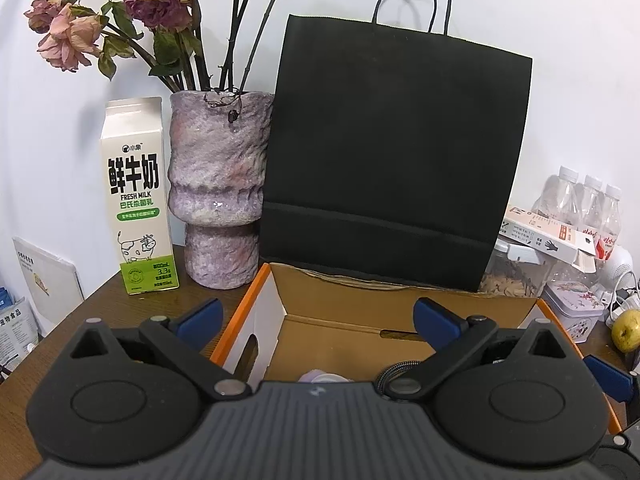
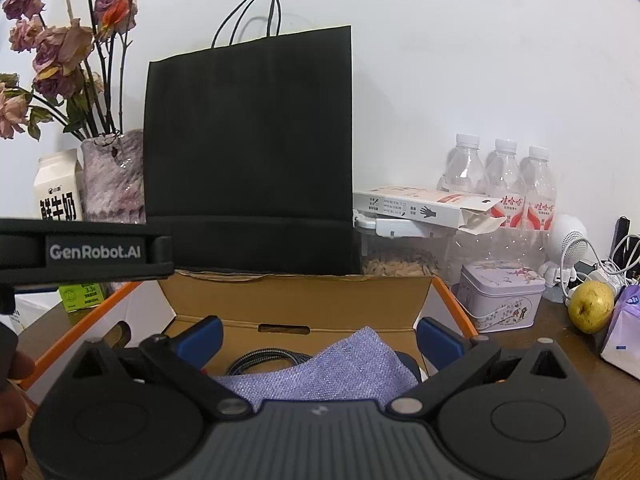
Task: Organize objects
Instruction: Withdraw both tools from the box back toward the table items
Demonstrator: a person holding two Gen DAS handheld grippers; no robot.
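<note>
Open cardboard box [image 2: 296,300] at lower centre of the right wrist view, orange-edged flaps spread to both sides. Inside: lavender woven cloth [image 2: 340,364] and a coiled braided cable [image 2: 260,358] just left of it, both low against the near wall. In the left wrist view, same box [image 1: 348,312] at lower centre, mostly bare floor showing, with a small pale lilac thing [image 1: 324,378] peeking over the gripper body, too hidden to name.

Left gripper [image 1: 318,316] poised over the box mouth, blue fingers [image 1: 200,318] spread wide, nothing between them. Right gripper [image 2: 318,338] likewise over the box, fingers [image 2: 200,336] wide apart above the cloth, not touching it.

Black paper bag [image 2: 248,152] upright right behind the box's back wall, closing that side. Milk carton [image 1: 138,196] and stone-look vase [image 1: 218,184] with dried roses at left of frame, standing side by side, the vase just beside the bag. At right: clear jar [image 2: 404,256] under a flat carton [image 2: 424,208], three water bottles [image 2: 500,176], a tin [image 2: 500,296], a yellow-green pear [image 2: 591,306]. Bare strips of wooden table [image 1: 104,304] left of the box.
</note>
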